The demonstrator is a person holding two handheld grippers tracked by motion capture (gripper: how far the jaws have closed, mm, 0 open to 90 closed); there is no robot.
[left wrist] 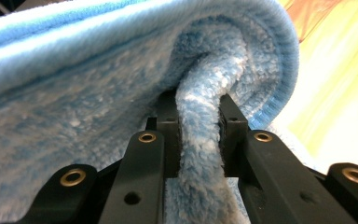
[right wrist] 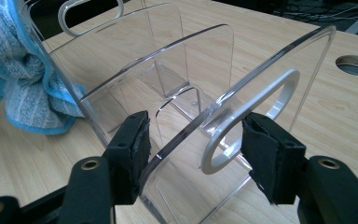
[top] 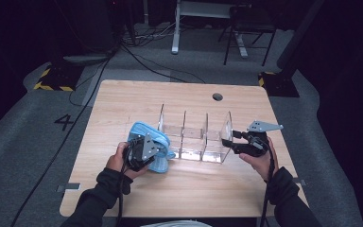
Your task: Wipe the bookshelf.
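Observation:
A fluffy blue towel (top: 142,129) lies bunched against the left end of a clear plastic organizer (top: 194,137) with several compartments, in the middle of the wooden table (top: 123,99). My left gripper (top: 159,150) is shut on a fold of the towel (left wrist: 200,93), which is pinched between both pads (left wrist: 199,121). My right gripper (top: 227,142) straddles the organizer's right end wall (right wrist: 223,107). Its pads touch that wall and its white ring handle (right wrist: 279,98) on either side (right wrist: 198,140). Beyond the organizer's far end, the towel (right wrist: 23,93) hangs against the clear wall.
A round cable hole (top: 217,97) sits near the table's far edge, also close on the right (right wrist: 354,65). Chairs, a desk frame and cables stand on the grey floor beyond the table. Bare wood lies in front of the organizer (top: 194,184).

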